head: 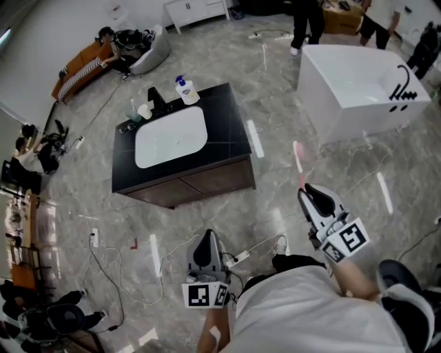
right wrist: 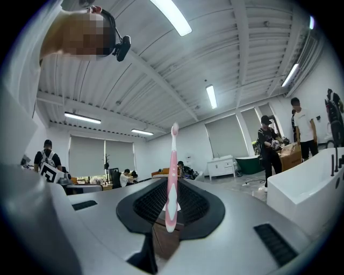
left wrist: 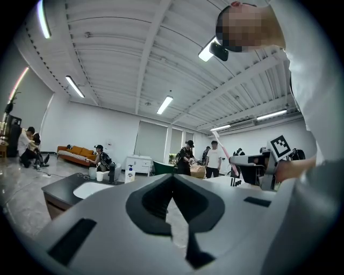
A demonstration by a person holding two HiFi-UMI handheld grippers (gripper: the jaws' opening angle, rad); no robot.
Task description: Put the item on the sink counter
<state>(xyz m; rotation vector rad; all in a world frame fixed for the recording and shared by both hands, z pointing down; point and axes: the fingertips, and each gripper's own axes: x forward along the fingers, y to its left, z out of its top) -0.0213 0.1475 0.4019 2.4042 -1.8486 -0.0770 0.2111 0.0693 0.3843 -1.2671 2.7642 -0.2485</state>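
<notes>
Carry phase: right tongs (head: 307,194) pinch pink toothbrush (right wrist: 172,177), left tongs (left wrist: 173,181) pressed together, empty; next, likely close the distance to sink worktop (head: 228,125).

White bathtub (head: 325,96) well beyond the right fingers (head: 318,197); orange sofa (head: 81,69) and white cabinet (head: 196,9) far ahead of the left fingers (head: 205,249).

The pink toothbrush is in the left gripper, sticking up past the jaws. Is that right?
Not quite. The pink toothbrush is in the right gripper, not the left one. The right gripper view shows it pinched between the jaws and sticking up past them. The left gripper has its jaws together with nothing between them.
</notes>
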